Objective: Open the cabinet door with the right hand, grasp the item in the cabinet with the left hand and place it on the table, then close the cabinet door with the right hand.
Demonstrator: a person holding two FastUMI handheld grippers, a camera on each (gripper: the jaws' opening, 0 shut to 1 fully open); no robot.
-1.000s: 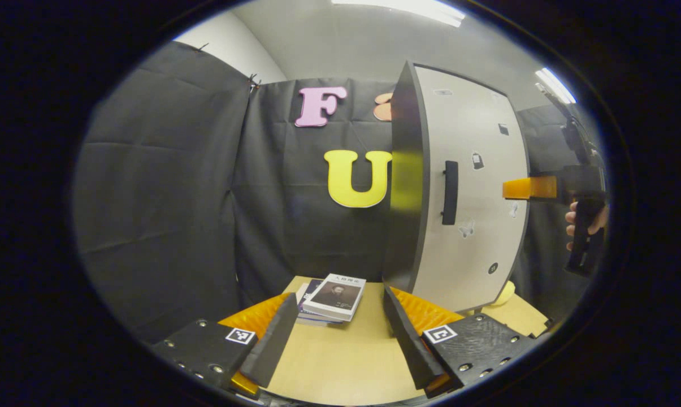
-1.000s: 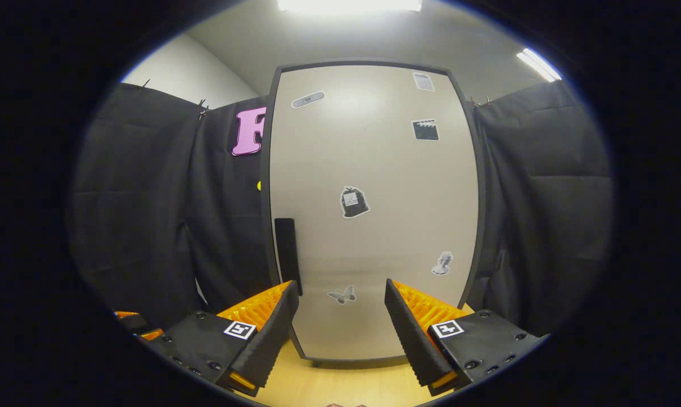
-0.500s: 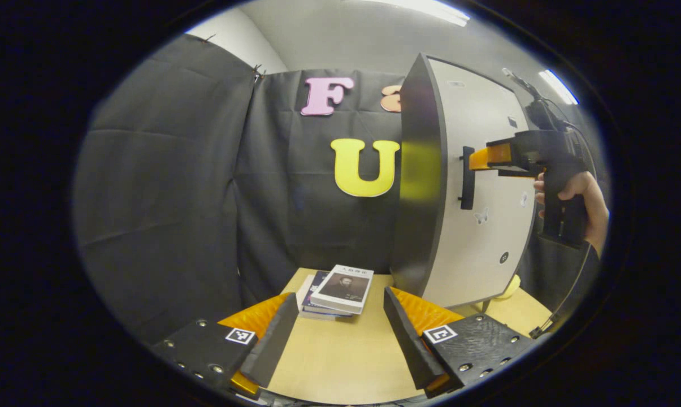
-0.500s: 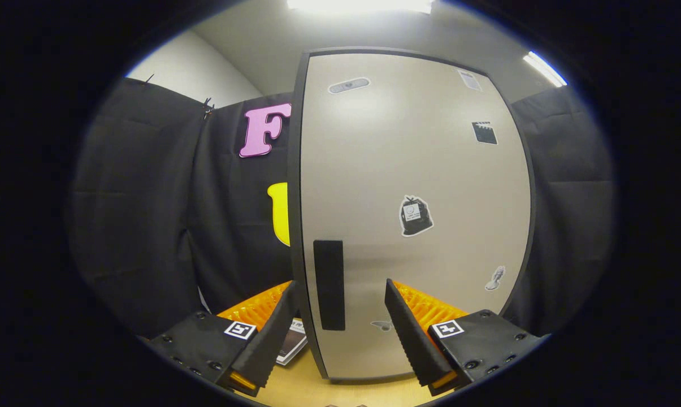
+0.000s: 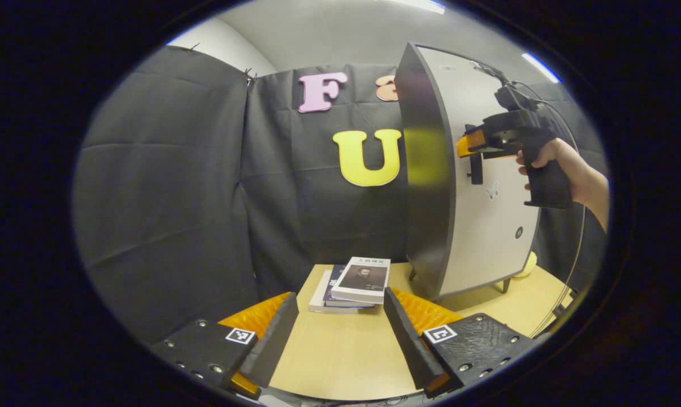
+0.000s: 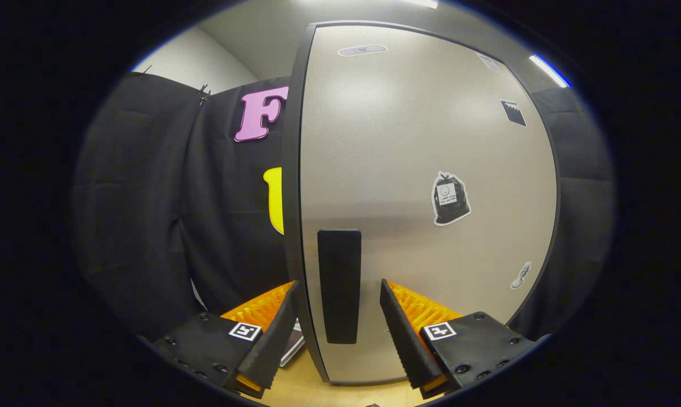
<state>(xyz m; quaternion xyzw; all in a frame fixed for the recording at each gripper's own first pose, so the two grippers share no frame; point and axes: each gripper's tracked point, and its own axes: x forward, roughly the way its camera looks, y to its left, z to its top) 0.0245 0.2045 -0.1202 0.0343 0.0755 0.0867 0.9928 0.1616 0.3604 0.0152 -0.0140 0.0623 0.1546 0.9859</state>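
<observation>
Cabinet: standing upright on short legs at the far right of the table, dark side panel facing the left gripper view, looming large and close in the right gripper view.
Cabinet door: sitting flush and closed, pale front dotted with small stickers; task's item behind it, so not possible to tell where inside.
Table: spreading out light and wooden under both grippers, running from near edge to the cabinet's feet.
Books: lying in a small stack on the table, left of the cabinet and just beyond the left gripper's fingertips, not touching them.
Handle: hanging as a dark vertical bar near the door's left edge, sitting right between the right gripper's two fingers.
Right gripper: jaws standing wide apart on either side of the handle, neither finger pressing on it; in the left gripper view, reaching in at the door from the right at handle height.
Hand: gripping the right gripper's pistol-style grip, far right in the left gripper view.
Left gripper: hovering low over the table, jaws spread wide, holding nothing.
</observation>
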